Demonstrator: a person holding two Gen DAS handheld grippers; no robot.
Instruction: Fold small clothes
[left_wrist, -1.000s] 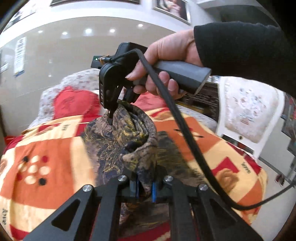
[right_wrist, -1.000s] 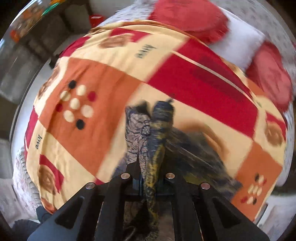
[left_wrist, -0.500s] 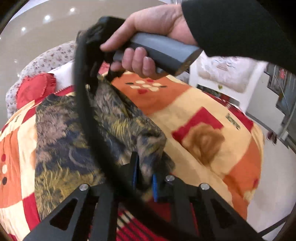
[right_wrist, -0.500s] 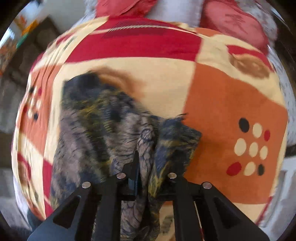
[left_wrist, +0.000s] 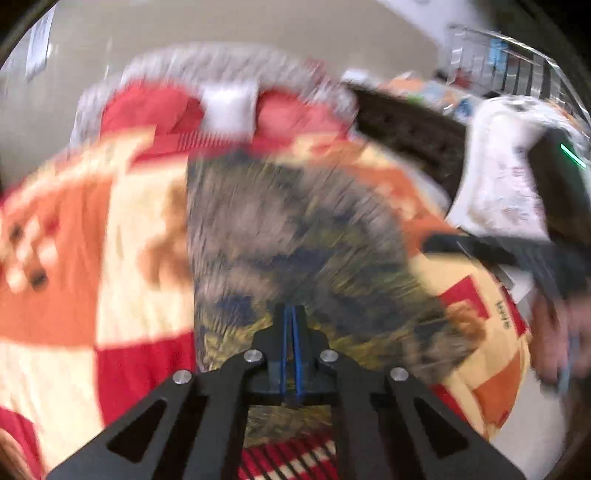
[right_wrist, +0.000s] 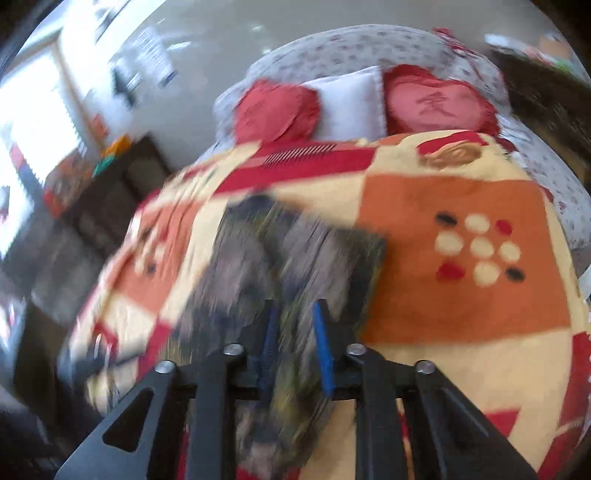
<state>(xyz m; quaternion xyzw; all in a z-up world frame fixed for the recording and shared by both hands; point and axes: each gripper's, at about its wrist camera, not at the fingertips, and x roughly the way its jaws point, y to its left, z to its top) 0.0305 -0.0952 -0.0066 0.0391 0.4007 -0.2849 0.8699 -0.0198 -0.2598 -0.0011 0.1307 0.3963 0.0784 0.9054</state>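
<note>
A dark patterned garment (left_wrist: 295, 240) with grey, navy and yellow print lies spread on the checked bedspread (left_wrist: 140, 240); both views are motion-blurred. My left gripper (left_wrist: 291, 332) hovers at the garment's near edge with its jaws closing fully. The blue pads meet and no cloth shows between them. In the right wrist view the garment (right_wrist: 306, 251) runs up from my right gripper (right_wrist: 295, 343). Its jaws are closing, and a bunched fold fills the gap between the blue pads and hangs below. The right gripper's black body (left_wrist: 554, 184) and a person's hand (left_wrist: 554, 332) blur at the right edge.
Two red heart cushions (right_wrist: 277, 110) and a white pillow (right_wrist: 351, 103) sit at the head of the bed. Dark furniture (right_wrist: 110, 199) stands off the bed's left side. A white cloth-covered chair (left_wrist: 498, 177) stands on the other side.
The garment, lifted and bunched between both grippers before, now lies spread on the bedspread. The right hand has swung from the left view's centre to its right edge. The left jaws have closed together.
</note>
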